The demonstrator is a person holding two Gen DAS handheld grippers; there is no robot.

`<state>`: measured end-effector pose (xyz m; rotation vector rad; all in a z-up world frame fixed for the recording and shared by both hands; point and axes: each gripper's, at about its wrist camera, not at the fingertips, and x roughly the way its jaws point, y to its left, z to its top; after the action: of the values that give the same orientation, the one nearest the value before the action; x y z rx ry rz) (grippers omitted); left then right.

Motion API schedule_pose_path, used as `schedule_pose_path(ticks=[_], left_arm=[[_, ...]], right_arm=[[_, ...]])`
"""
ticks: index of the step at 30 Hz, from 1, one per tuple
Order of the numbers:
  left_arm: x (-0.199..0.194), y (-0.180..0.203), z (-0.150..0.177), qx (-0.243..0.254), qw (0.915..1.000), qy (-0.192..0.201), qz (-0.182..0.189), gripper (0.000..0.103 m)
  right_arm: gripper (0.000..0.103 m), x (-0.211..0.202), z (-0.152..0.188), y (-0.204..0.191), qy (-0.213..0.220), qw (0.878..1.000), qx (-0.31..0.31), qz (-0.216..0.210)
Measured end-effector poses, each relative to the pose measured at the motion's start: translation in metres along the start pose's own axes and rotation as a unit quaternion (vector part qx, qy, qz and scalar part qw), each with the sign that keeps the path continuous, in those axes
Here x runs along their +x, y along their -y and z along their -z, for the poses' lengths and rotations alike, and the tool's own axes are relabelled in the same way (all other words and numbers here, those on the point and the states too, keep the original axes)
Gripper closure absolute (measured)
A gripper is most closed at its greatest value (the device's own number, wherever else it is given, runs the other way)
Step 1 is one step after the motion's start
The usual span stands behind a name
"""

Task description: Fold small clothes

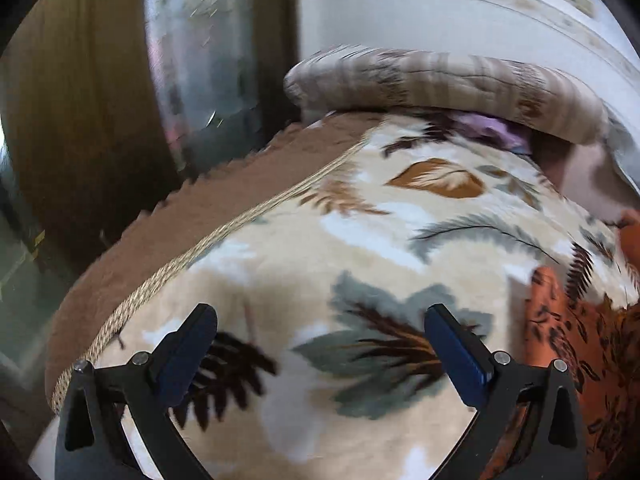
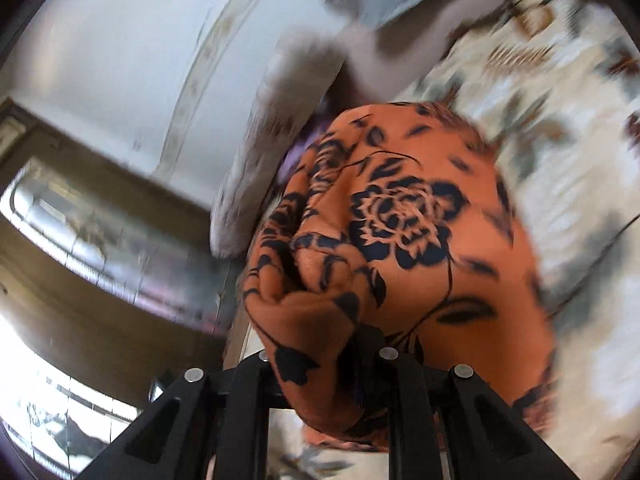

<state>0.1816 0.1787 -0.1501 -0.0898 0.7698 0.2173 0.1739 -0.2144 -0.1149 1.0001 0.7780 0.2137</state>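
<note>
Right wrist view: the right tool (image 2: 362, 344) is clamped on a bunched fold of the orange cloth (image 2: 400, 232), which drapes from the closed fingers and hides their tips; the frame is blurred with motion. Left wrist view: the left tool (image 1: 320, 344) hovers with its blue-padded fingers (image 1: 460, 354) wide apart and empty over the bed (image 1: 280, 260), the same cloth lying just beside it toward the bed's right edge.

To fold well, the free tool would likely need to take an opposite hem, so the two can draw the cloth taut and flat before laying it down; a grip on a wad rather than an edge risks a crooked crease. The thin fabric looks limp and apt to slip or bunch.

Beneath, a plush blanket (image 1: 360, 208) printed with feathers covers the bed, bordered by a brown band with a corded trim along the left edge. At the far edge lies a striped pillow (image 1: 440, 80), something purple tucked under it. Beyond stand a pale wall (image 1: 400, 16) and a reflective panel (image 1: 200, 60).
</note>
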Motion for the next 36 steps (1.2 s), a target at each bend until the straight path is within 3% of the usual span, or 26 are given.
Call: schedule_pose_path(ticks=[4, 6, 8, 10, 11, 12, 16, 18, 20, 21, 23, 25, 27, 30, 32, 33, 34, 36], left_arm=[[0.014, -0.021, 0.004, -0.017, 0.9996, -0.023, -0.010, 0.000], [0.014, -0.025, 0.008, -0.017, 0.9996, -0.024, 0.000, 0.000], [0.011, -0.026, 0.010, -0.012, 0.9997, -0.016, 0.011, 0.000], [0.004, -0.024, 0.010, -0.012, 0.9994, -0.004, 0.031, 0.000], [0.001, -0.022, 0.009, -0.014, 0.9991, 0.002, 0.041, 0.000], [0.000, -0.020, 0.006, -0.016, 0.9987, 0.007, 0.049, 0.000], [-0.022, -0.005, 0.004, -0.022, 0.9930, 0.041, 0.109, 0.000], [-0.040, 0.006, 0.006, -0.013, 0.9856, 0.069, 0.154, 0.000], [-0.062, 0.019, 0.010, 0.003, 0.9727, 0.097, 0.211, 0.000], [-0.070, 0.023, 0.012, 0.011, 0.9682, 0.105, 0.227, 0.000], [-0.091, 0.039, 0.019, 0.040, 0.9513, 0.123, 0.280, 0.000], [-0.103, 0.057, 0.026, 0.070, 0.9389, 0.122, 0.314, 0.000], [-0.106, 0.080, 0.034, 0.107, 0.9392, 0.109, 0.307, 0.000], [-0.087, 0.117, 0.051, 0.184, 0.9527, 0.055, 0.235, 0.000], [-0.058, 0.128, 0.061, 0.206, 0.9626, -0.006, 0.176, 0.000], [-0.042, 0.127, 0.064, 0.202, 0.9643, -0.046, 0.165, 0.000], [-0.028, 0.118, 0.064, 0.173, 0.9637, -0.086, 0.184, 0.000], [-0.015, 0.102, 0.059, 0.111, 0.9602, -0.129, 0.221, 0.000]], right_arm=[[0.085, 0.065, 0.050, -0.002, -0.090, 0.996, 0.010, 0.006], [0.081, 0.077, 0.064, 0.001, -0.108, 0.994, 0.011, 0.011], [0.075, 0.073, 0.066, 0.003, -0.101, 0.995, 0.008, -0.011], [0.053, 0.065, 0.063, 0.004, -0.124, 0.990, 0.014, -0.062], [0.032, 0.058, 0.065, 0.004, -0.137, 0.986, 0.013, -0.094], [0.028, 0.047, 0.065, 0.005, -0.141, 0.983, 0.012, -0.116], [0.028, 0.000, 0.057, 0.004, -0.096, 0.985, -0.031, -0.138], [0.028, -0.026, 0.049, 0.010, -0.056, 0.992, -0.056, -0.101], [0.031, -0.042, 0.043, 0.021, -0.030, 0.996, -0.063, -0.060], [0.043, -0.045, 0.041, 0.025, -0.024, 0.996, -0.059, -0.055], [0.062, -0.046, 0.034, 0.037, -0.018, 0.998, -0.044, -0.039], [0.064, -0.043, 0.033, 0.049, -0.018, 0.999, -0.039, -0.015], [0.069, -0.031, 0.038, 0.062, -0.052, 0.998, -0.026, 0.001], [0.086, -0.028, 0.047, 0.081, -0.066, 0.998, -0.001, 0.010], [0.097, -0.029, 0.050, 0.089, -0.073, 0.997, 0.004, 0.015], [0.098, -0.029, 0.050, 0.090, -0.078, 0.997, -0.001, 0.016], [0.099, -0.030, 0.049, 0.089, -0.087, 0.996, -0.007, 0.018], [0.099, -0.033, 0.046, 0.084, -0.105, 0.994, -0.024, 0.032]])
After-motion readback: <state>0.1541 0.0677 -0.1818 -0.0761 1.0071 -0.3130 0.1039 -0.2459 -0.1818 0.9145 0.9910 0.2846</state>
